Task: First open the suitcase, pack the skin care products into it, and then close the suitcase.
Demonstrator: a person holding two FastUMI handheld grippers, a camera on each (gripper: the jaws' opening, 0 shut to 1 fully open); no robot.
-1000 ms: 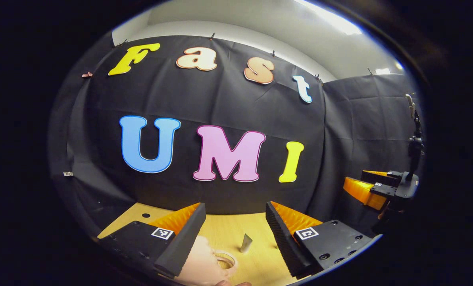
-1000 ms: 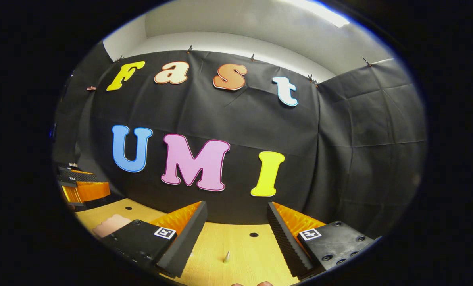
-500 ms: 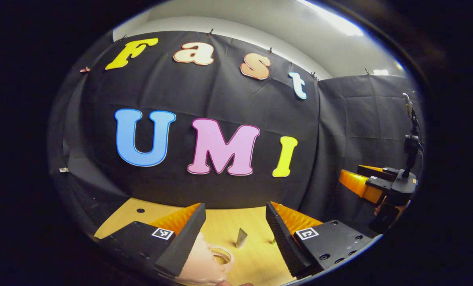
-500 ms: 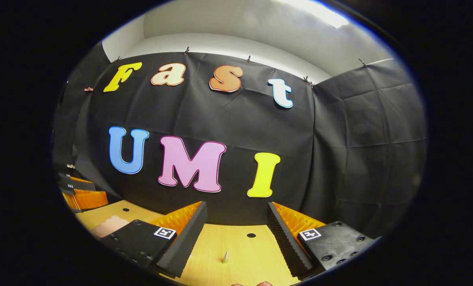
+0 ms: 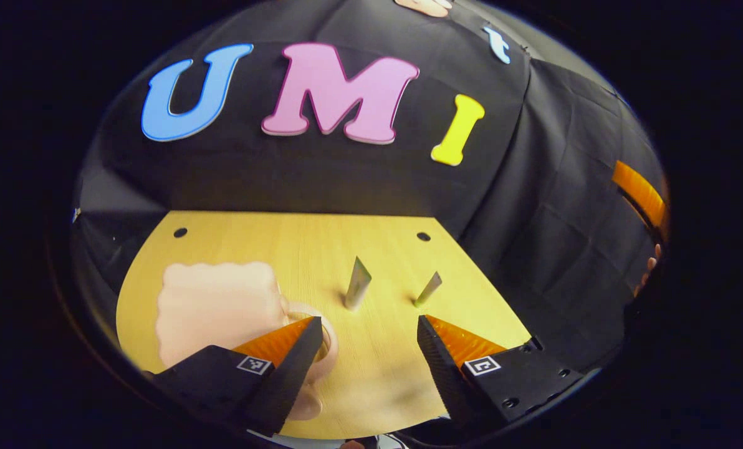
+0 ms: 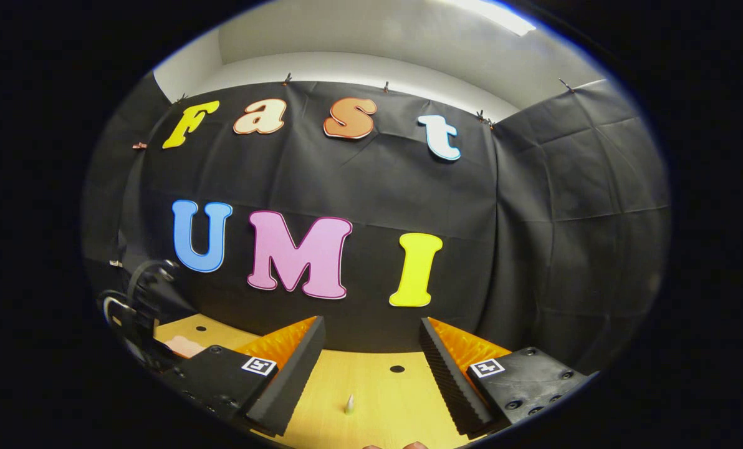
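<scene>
Two light, stiff tubes stand on the worktop beside a soft-looking pink case, best pinched mid-body; both grippers' jaws gape empty.

suitcase: near edge hidden behind jaws | smaller tube: perhaps too small to identify

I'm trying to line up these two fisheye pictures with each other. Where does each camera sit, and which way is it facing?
Left gripper view: rides on the left gripper, tilted down at the wooden table, the pink suitcase and two upright tubes; its own open fingers show at the bottom.
Right gripper view: rides on the right gripper, facing level toward the booth wall, over the table's far edge; its own open fingers show.
Shared: the table, the suitcase and the wall.
</scene>
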